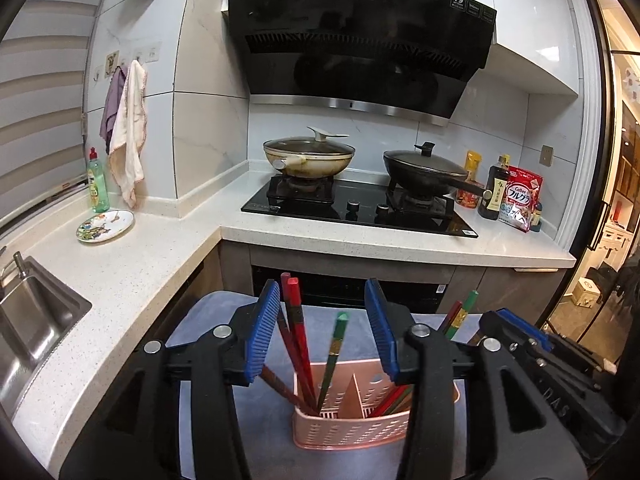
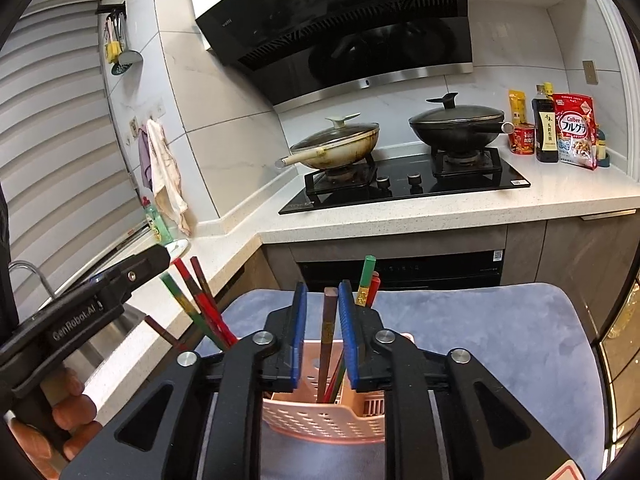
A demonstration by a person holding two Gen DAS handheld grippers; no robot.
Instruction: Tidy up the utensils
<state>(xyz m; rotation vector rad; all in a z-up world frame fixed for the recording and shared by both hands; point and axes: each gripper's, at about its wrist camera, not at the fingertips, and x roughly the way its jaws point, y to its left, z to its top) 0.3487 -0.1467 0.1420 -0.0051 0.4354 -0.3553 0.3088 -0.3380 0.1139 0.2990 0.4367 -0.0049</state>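
A pink perforated utensil basket (image 1: pixel 352 424) stands on a blue-grey cloth (image 1: pixel 348 340); it also shows in the right wrist view (image 2: pixel 320 420). Red, green and brown chopsticks (image 1: pixel 298 336) stand in its compartments. My left gripper (image 1: pixel 326 292) is open and empty, its jaws spread either side of the left chopsticks. My right gripper (image 2: pixel 322 292) is nearly shut around a brown chopstick (image 2: pixel 328 332) standing in the basket; whether the pads touch it I cannot tell. The right gripper also shows at the right in the left wrist view (image 1: pixel 520 332).
A white counter (image 1: pixel 132 280) wraps around, with a steel sink (image 1: pixel 32 320) at left, a patterned plate (image 1: pixel 105 226) and a green soap bottle (image 1: pixel 97 184). A black hob (image 1: pixel 360 208) holds two lidded pans. Bottles and a cereal bag (image 1: pixel 522 200) stand at right.
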